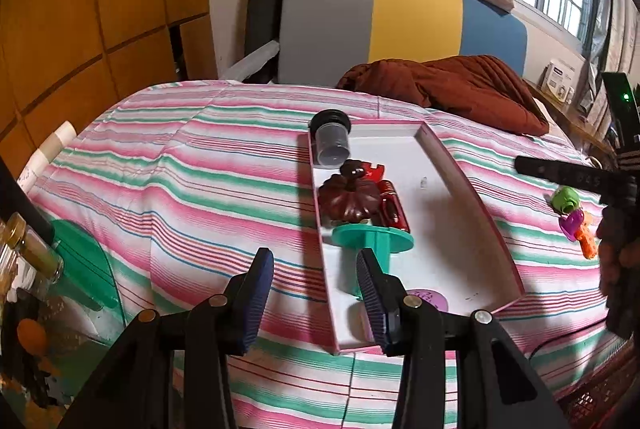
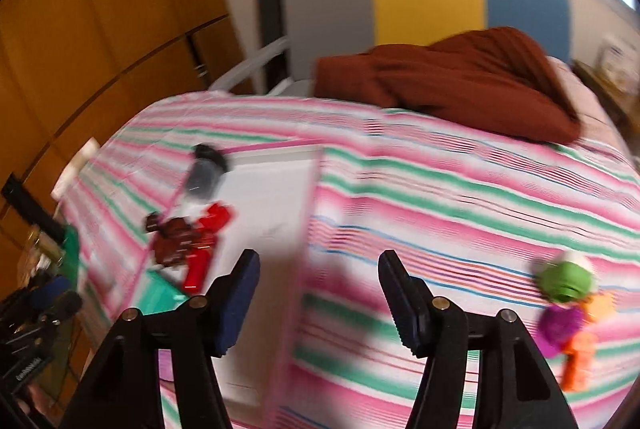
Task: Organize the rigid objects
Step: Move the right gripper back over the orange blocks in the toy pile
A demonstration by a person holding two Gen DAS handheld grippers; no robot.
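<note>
A shallow white tray (image 1: 460,213) is seen lying on a striped bed (image 1: 200,189), just ahead of the left tool (image 1: 316,293). That tool is held partly open, its jaws straddling the tray's near left wall without pressing it. In the tray, ahead of it, a teal disc (image 1: 372,239), brown flower (image 1: 348,201), red car (image 1: 394,207) and dark jar (image 1: 332,143) are lined up. The right tool (image 2: 318,303) is held wide open and empty, with green, purple and orange toys (image 2: 568,305) to its right.

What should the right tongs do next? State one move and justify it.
Probably swing the right tongs, open and empty, toward the green, purple and orange toys lying loose on the striped bedspread, since the other items already sit in the white tray.
</note>
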